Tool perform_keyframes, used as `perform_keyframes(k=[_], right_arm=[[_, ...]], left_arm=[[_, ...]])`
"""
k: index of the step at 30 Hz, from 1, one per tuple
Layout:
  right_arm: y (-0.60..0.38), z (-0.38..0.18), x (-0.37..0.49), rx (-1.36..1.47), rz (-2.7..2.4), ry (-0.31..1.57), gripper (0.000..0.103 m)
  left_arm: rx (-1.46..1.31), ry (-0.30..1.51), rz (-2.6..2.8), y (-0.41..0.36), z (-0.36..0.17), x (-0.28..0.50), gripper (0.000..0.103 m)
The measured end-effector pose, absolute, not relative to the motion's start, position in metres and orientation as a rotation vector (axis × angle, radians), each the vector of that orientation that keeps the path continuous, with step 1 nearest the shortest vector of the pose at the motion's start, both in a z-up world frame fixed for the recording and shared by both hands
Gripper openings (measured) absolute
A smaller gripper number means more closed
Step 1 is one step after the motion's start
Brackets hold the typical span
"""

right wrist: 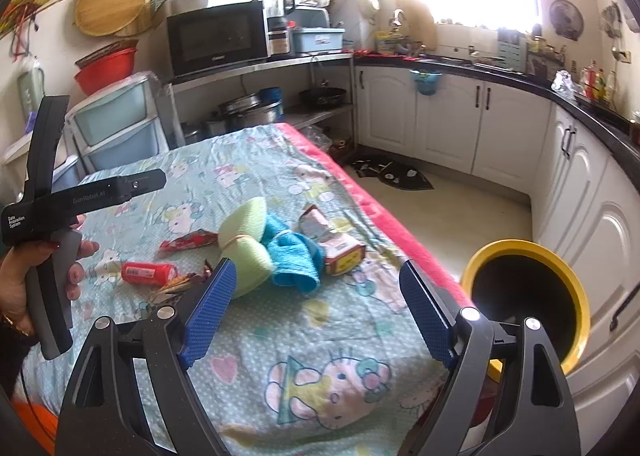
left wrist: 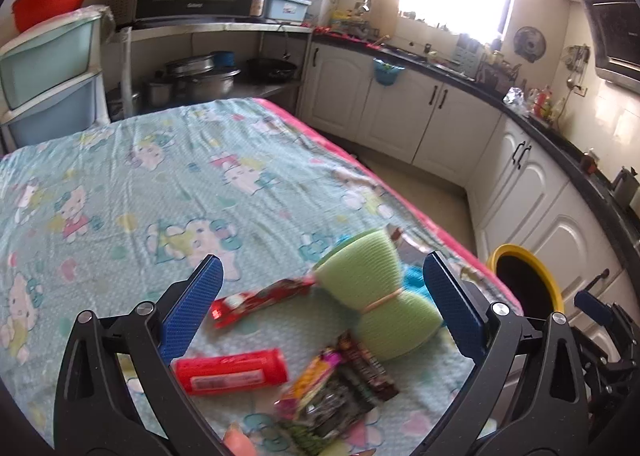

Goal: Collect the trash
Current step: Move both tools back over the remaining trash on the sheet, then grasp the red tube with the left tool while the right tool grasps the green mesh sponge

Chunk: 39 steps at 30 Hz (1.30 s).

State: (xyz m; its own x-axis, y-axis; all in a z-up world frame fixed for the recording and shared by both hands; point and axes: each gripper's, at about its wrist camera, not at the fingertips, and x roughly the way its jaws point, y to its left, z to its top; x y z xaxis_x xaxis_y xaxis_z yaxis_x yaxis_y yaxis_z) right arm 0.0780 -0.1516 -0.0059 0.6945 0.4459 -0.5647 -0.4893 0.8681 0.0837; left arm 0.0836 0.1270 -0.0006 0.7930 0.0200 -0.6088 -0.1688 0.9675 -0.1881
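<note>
We saw both tongs released: left tongs (left wrist: 320, 304), right tongs (right wrist: 316, 310). Only the right view showed the carton (right wrist: 334, 244), mid-frame, and a hand (right wrist: 24, 276) at left.

Red wrapper (left wrist: 256, 302), red tube (left wrist: 232, 372), crumpled carton (right wrist: 334, 242) on cloth; yellow-rimmed bin (right wrist: 528, 296) beside.

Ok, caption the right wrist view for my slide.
Open right hand-held gripper over a cartoon-print tablecloth strewn with wrappers, yellow bin alongside.
</note>
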Motion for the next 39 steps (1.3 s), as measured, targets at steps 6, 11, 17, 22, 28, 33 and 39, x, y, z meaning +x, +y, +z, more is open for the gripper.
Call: perform_keyframes(k=[6, 11, 17, 22, 28, 33, 39], right_arm=[[-0.129, -0.019, 0.086, -0.092, 0.564, 0.643, 0.081], [-0.112, -0.032, 0.095, -0.119, 0.582, 0.669, 0.081], [-0.090, -0.048, 0.111, -0.140, 0.616, 0.711, 0.081], [-0.074, -0.057, 0.123, -0.156, 0.652, 0.740, 0.079], [-0.060, -0.065, 0.134, -0.185, 0.673, 0.769, 0.074], [-0.055, -0.070, 0.143, -0.192, 0.693, 0.794, 0.067], [-0.049, -0.079, 0.153, -0.201, 0.719, 0.844, 0.054]], left_arm=[[-0.251, 0.682, 0.149, 0.148, -0.014, 0.074, 0.092], [-0.287, 0.729, 0.190, 0.168, -0.033, 0.066, 0.092], [-0.305, 0.799, 0.200, 0.181, -0.057, 0.057, 0.092], [-0.321, 0.858, 0.182, 0.184, -0.075, 0.057, 0.092], [-0.319, 0.906, 0.144, 0.176, -0.087, 0.067, 0.092], [-0.288, 0.945, 0.152, 0.171, -0.094, 0.078, 0.092], [-0.317, 0.987, 0.164, 0.174, -0.103, 0.086, 0.092]])
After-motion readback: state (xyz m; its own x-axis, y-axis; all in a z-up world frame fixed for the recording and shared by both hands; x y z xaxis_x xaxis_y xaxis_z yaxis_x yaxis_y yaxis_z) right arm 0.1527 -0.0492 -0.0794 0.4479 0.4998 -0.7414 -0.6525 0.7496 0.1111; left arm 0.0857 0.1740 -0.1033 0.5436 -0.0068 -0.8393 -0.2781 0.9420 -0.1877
